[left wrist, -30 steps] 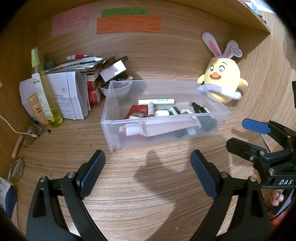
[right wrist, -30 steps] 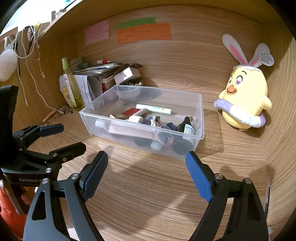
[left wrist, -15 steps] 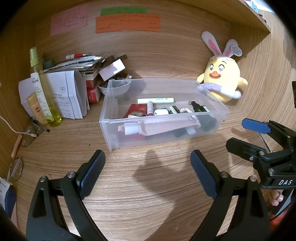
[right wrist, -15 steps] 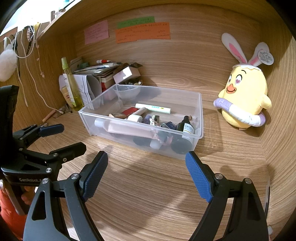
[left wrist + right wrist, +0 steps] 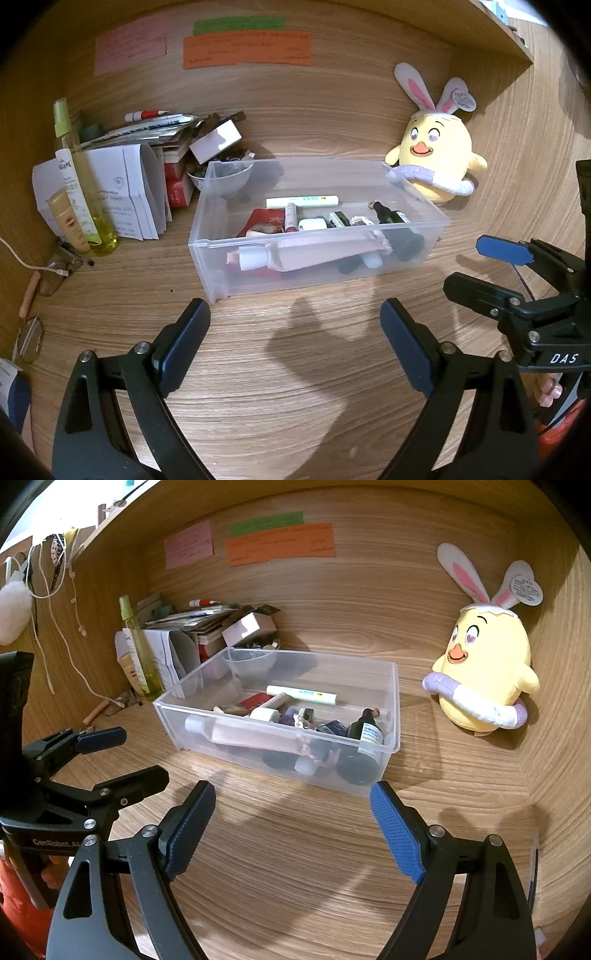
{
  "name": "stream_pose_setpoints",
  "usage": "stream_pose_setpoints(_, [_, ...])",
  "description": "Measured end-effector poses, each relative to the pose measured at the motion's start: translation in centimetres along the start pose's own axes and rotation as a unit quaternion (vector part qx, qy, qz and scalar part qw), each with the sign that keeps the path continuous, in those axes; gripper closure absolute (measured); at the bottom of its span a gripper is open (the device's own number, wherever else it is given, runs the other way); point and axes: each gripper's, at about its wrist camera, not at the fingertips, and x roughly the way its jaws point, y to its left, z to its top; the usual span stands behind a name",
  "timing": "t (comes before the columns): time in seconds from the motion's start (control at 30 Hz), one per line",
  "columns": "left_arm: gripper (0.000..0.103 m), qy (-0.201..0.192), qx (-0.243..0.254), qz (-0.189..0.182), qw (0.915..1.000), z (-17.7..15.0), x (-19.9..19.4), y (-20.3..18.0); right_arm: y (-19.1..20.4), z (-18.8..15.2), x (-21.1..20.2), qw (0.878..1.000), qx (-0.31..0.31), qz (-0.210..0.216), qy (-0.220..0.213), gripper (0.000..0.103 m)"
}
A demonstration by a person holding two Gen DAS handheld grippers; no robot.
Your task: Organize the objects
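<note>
Your left hand-held gripper [image 5: 295, 345] and right hand-held gripper [image 5: 293, 827] both stand wide open and empty above the wooden tabletop [image 5: 295, 406]. The clear plastic rectangular bin [image 5: 393, 701] of toiletries lies ahead of both, long axis running crosswise; neither looks clearly nearer.

Writing on the pink note [image 5: 130, 48] and orange note [image 5: 246, 50] too small to read; pink tube [image 5: 314, 251] blurred through the clear bin's [image 5: 295, 273] front wall; glasses [image 5: 27, 338] cut by left edge
</note>
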Motion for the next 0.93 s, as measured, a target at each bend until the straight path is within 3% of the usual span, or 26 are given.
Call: stream_pose_setpoints(0.93, [0.006,-0.011,0.012,-0.007,0.9998,0.1,-0.9,-1.1,0.0,0.1,-0.2,1.000,-0.001,-0.001,0.000,0.019])
